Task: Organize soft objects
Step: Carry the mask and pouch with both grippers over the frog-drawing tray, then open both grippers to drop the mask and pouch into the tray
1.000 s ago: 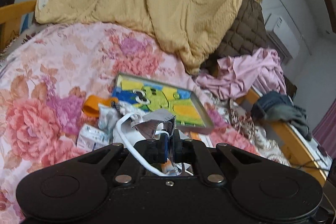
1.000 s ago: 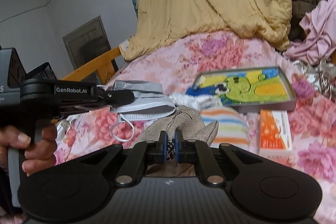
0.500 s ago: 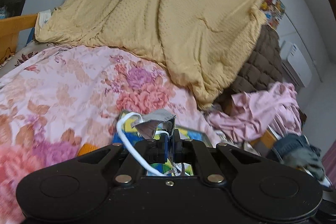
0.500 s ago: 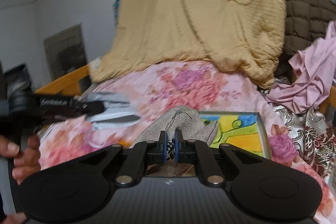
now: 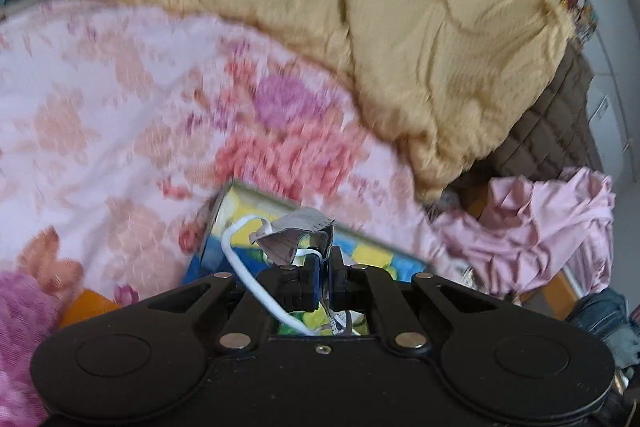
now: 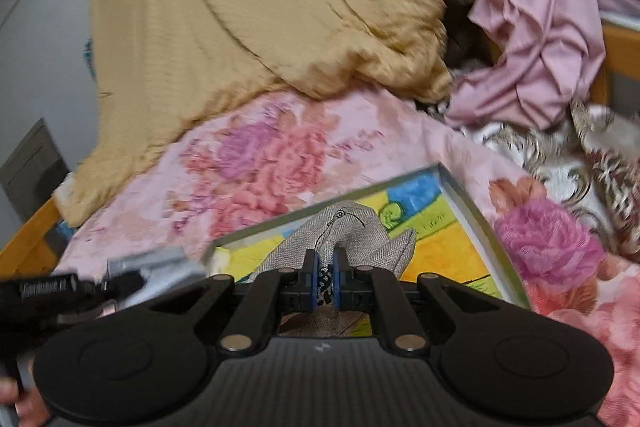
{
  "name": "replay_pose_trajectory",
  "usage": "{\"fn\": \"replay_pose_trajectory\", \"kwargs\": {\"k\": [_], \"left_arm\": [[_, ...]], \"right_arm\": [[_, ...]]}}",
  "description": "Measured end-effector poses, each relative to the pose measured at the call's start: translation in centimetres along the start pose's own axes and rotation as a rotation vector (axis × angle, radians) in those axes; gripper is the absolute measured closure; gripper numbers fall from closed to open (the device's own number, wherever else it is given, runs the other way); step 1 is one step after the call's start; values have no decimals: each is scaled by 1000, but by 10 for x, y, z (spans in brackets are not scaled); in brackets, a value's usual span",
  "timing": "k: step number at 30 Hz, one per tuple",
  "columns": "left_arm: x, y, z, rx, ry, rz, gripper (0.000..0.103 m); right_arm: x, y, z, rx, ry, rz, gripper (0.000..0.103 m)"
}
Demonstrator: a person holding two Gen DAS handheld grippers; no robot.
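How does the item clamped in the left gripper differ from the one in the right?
The face mask in the left gripper is thin, pleated and grey with a white ear loop; the linen pouch in the right gripper is thicker, woven beige cloth with black stitching. Both are soft, pinched by shut jaws above the colourful tray.

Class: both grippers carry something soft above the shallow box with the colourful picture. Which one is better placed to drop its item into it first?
Right. The right gripper holds its grey cloth pouch over the box; the left gripper with its face mask hangs nearer the box's edge.
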State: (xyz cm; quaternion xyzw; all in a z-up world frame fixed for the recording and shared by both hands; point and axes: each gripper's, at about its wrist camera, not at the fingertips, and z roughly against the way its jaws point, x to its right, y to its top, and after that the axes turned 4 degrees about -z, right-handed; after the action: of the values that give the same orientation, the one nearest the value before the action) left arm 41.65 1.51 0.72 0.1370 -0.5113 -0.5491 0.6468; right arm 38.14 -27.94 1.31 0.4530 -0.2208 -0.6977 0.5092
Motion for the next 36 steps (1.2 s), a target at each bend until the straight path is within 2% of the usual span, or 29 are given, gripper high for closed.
{"fn": "replay_pose_trajectory", "kwargs": {"k": [5,11,16,18,20,23,24,25,26,28,30,34,36], "left_arm": [[-22,-8,-24,-31,-19,84,100],[-35,-16,-45,-112,10,97,100],[-43,-24,-60,-178,37,100,97],[-40,-26,-64,-208,57,67,97],[-38,-27,-65,-223,63,47,93],[-34,-27,-62,-232,73,21,89],[-32,-26,-60,-231,75,15,85],[-31,-25,-58,-229,75,11,80],[-29,-25,-54,-226,75,5,77],[-23,-23,-44,-216,74,-20,67],[-16,-22,-30,-201,87,-49,62],[-1,-21,0,-149,120,-113,40],[6,-20,14,-124,142,-148,38]], "right_arm": [[-5,-4,-36,-28,-17,5,95],[-16,-16,-70,-77,-27,30,95],[-17,-23,-79,-115,-34,45,93],[-15,-24,-78,-123,-38,51,92],[-13,-25,-75,-132,-43,49,83],[-10,-23,-67,-136,-54,42,77],[-9,-23,-63,-136,-56,41,72],[-9,-22,-59,-131,-59,42,63],[-9,-21,-53,-123,-61,47,59],[-12,-20,-42,-110,-72,67,58],[-16,-20,-30,-91,-84,94,51],[-22,-22,-1,-51,-82,136,37],[-26,-22,15,-29,-77,163,33]]}}
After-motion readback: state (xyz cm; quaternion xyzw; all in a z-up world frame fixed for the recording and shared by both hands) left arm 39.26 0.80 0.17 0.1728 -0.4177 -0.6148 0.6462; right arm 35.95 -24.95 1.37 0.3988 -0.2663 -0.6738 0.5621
